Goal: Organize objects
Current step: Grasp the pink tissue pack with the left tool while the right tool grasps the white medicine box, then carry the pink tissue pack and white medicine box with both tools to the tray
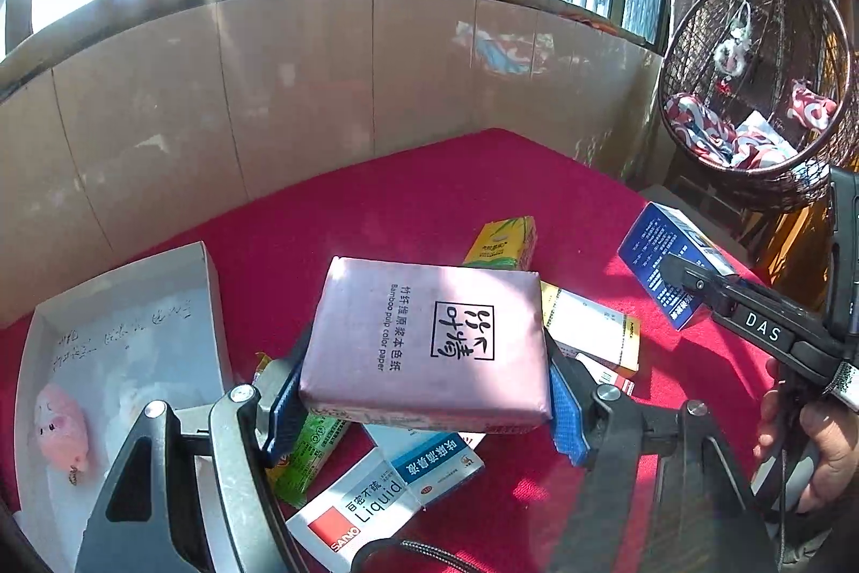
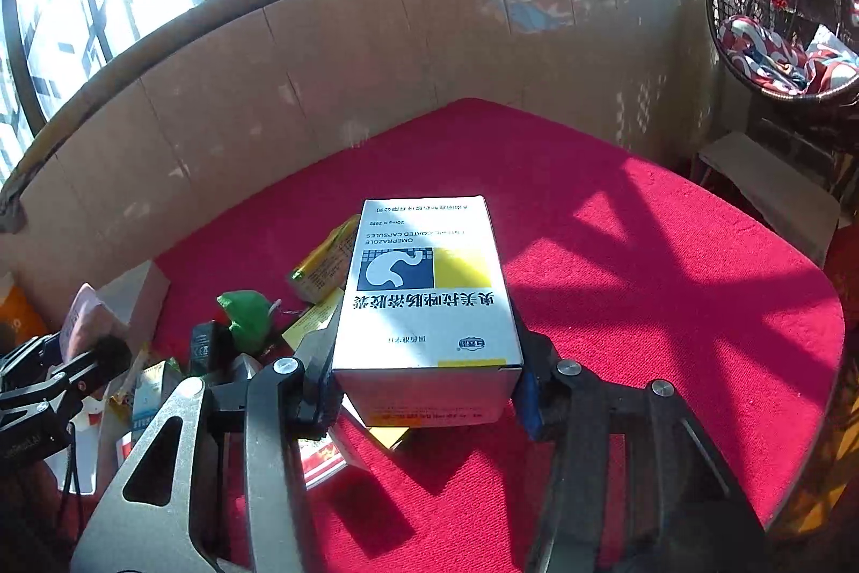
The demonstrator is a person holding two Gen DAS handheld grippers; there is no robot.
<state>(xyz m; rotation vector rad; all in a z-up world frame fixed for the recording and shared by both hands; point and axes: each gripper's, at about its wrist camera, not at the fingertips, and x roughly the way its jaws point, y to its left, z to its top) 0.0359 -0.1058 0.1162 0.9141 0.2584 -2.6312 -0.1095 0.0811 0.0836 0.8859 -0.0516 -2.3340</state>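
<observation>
My left gripper point(image 1: 424, 406) is shut on a pink tissue pack point(image 1: 429, 336) and holds it above a pile of boxes on the red cloth. My right gripper point(image 2: 427, 390) is shut on a white and blue omeprazole medicine box point(image 2: 427, 299), held above the cloth. The same box point(image 1: 665, 261) shows in the left wrist view, at the tips of the right gripper point(image 1: 679, 275). The left gripper point(image 2: 70, 374) shows at the left edge of the right wrist view with the pink pack point(image 2: 86, 320).
A white open box point(image 1: 134, 304) with a pink pig toy point(image 1: 62, 422) stands at left. Loose items lie on the red cloth point(image 2: 617, 251): a yellow carton point(image 1: 502, 243), a Liquid box point(image 1: 354, 514), a green packet point(image 1: 306, 449), a green toy point(image 2: 247, 312). Cardboard wall behind; hanging wicker chair at right.
</observation>
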